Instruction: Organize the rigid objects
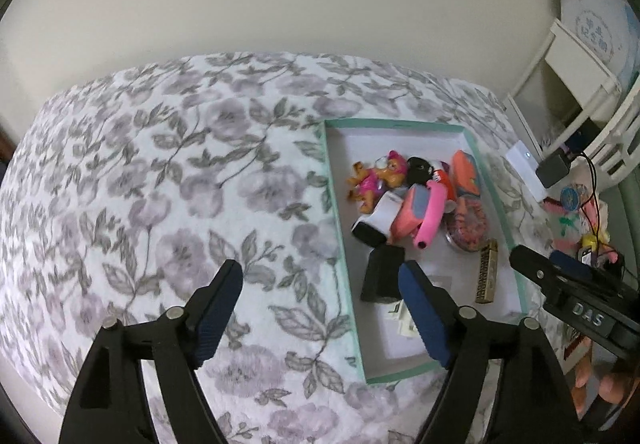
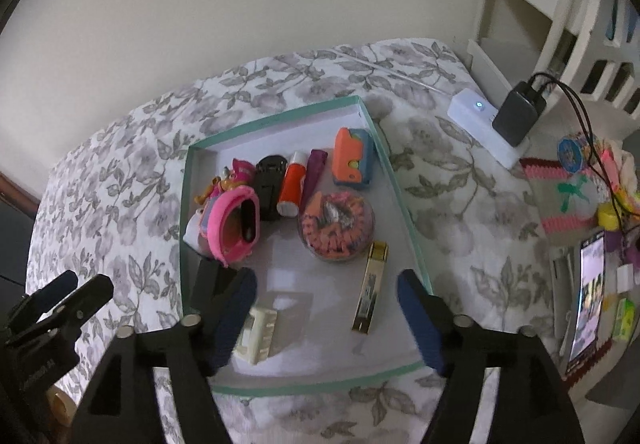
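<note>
One teal-rimmed tray (image 2: 402, 199) sits on the floral bedcover (image 1: 160, 171), holding a toy dog figure (image 1: 370, 179), pink band (image 2: 236, 228), orange tube (image 2: 291, 183), round tin (image 2: 336, 228), gold bar (image 2: 370, 286) and cream clip (image 2: 258, 330). Right gripper (image 2: 328, 320) hangs above the tray, jaws wide, empty. Left gripper (image 1: 320, 310) stands spread, empty, straddling the tray's left rim.

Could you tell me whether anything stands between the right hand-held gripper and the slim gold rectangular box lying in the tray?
Nothing visible does. The right hand-held gripper hangs open above the teal-rimmed white tray, and the slim gold rectangular box lies uncovered on the tray floor between its fingers.
</note>
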`<state>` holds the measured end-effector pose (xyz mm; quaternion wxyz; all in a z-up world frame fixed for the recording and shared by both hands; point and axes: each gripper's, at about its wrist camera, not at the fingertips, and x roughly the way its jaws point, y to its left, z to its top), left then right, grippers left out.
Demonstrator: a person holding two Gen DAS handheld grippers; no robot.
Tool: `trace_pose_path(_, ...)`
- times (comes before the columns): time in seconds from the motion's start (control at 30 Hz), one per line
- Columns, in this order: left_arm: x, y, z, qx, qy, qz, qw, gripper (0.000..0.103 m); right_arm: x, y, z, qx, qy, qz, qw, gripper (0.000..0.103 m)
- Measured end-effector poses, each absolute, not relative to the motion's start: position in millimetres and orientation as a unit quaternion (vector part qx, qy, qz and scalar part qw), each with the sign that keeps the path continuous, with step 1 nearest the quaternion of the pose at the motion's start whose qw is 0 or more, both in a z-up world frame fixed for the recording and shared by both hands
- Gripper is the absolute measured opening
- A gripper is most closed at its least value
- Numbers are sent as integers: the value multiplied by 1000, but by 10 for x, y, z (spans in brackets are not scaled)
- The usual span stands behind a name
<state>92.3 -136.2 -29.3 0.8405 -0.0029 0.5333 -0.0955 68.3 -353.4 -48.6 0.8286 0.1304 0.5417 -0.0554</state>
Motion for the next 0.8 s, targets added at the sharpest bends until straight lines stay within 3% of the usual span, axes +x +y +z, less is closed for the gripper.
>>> trace_pose_path(0.17,805,-1258,-454,-1,533,-80,842,91,538,-3444,-519,129,540,-47,830,91)
trace_pose_path(0.23,768,-1205,-512,-4,535,-72,842,92,489,-3390,-535,121,539,-44,832,98)
trace_pose_path(0.3,729,-1165,-550,-6,535,-69,842,102,450,-3343,-550,113,538,-41,835,102)
trace_pose_path(0.8,412,-1130,-600,12,515,-74,854,102,114,-3081,-759,106,534,-30,838,103)
